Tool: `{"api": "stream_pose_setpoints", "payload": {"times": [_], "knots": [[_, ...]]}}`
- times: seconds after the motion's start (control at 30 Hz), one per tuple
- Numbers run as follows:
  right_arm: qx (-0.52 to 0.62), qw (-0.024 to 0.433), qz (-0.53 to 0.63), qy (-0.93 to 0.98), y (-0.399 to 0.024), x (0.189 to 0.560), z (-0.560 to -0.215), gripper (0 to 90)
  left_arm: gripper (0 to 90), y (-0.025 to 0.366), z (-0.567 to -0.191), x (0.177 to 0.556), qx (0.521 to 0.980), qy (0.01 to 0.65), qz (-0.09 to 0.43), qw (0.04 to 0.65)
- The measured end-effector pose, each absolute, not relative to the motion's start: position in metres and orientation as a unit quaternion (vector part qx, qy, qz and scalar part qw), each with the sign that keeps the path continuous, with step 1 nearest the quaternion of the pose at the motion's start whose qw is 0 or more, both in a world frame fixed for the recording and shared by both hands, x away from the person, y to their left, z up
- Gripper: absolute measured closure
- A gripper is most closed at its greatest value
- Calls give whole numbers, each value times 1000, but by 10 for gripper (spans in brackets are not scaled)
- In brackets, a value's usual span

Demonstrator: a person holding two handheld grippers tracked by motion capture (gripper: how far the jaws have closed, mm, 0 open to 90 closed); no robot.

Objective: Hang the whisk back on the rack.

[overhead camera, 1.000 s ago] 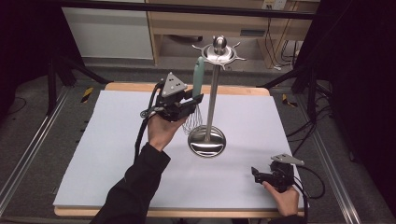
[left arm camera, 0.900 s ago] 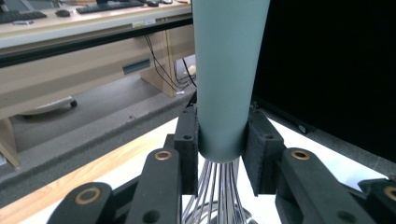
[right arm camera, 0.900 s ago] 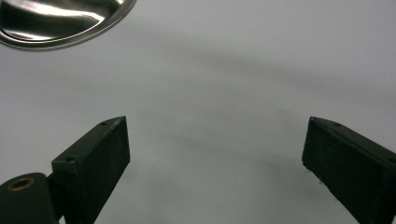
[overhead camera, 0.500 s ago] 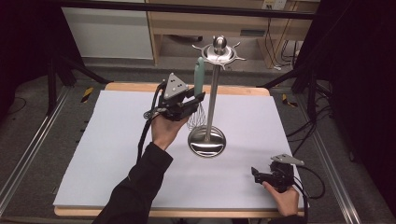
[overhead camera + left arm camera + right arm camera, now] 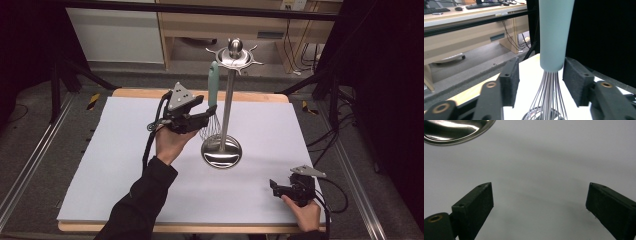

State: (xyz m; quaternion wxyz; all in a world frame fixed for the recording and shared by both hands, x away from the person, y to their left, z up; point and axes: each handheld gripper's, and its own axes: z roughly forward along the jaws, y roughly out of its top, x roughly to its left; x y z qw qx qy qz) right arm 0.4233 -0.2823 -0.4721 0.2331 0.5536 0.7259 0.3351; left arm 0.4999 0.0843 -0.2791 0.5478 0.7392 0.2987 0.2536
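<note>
Near the middle of the table, a little toward 10 o'clock from the stand's base, the left gripper [image 5: 200, 120] is held up by the person's left hand [image 5: 170, 142], with its grey three-cornered plate on top and its cable hanging down beside the dark sleeve. In the left gripper view its two black jaws stand apart on both sides of the whisk [image 5: 554, 35], at the place where the pale green handle ends and the wires begin; the right pad looks just beside the handle and the left pad has a clear gap, so the jaws are open around the whisk and do not press it. The whisk hangs upright, handle up and wires down, from the top of the metal stand [image 5: 226, 95], at about 9 o'clock of the thin pole. The wire end [image 5: 211, 129] is just above the round shiny base [image 5: 221, 151], which rests on the white table surface [image 5: 110, 165]. Well apart, toward 5 o'clock near the front edge of the table, the right gripper [image 5: 276, 188] is held low by the right hand [image 5: 302, 212]. In the right gripper view its jaws are spread wide with nothing between them, only the white surface, and the rim of the stand's base [image 5: 456, 131] shows at 11 o'clock.
</note>
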Motion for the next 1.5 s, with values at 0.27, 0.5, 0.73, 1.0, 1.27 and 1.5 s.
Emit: {"api": "stream_pose_setpoints", "payload": {"times": [0.27,0.5,0.73,1.0,1.27,1.5], "knots": [[558,232,332,724,-282,423,-474,80,404,105,-293,485,748,296,250,539],[556,233,330,726,-283,423,-475,80,389,125,-313,473,749,303,246,536],[559,234,326,725,-284,423,-476,80,390,142,-337,463,753,310,240,529],[564,232,326,723,-284,422,-477,80,387,163,-368,458,762,329,234,506],[566,236,320,722,-285,422,-478,81,382,187,-393,454,765,356,233,483],[566,243,310,724,-286,423,-479,81,380,211,-412,449,762,385,229,468]]}}
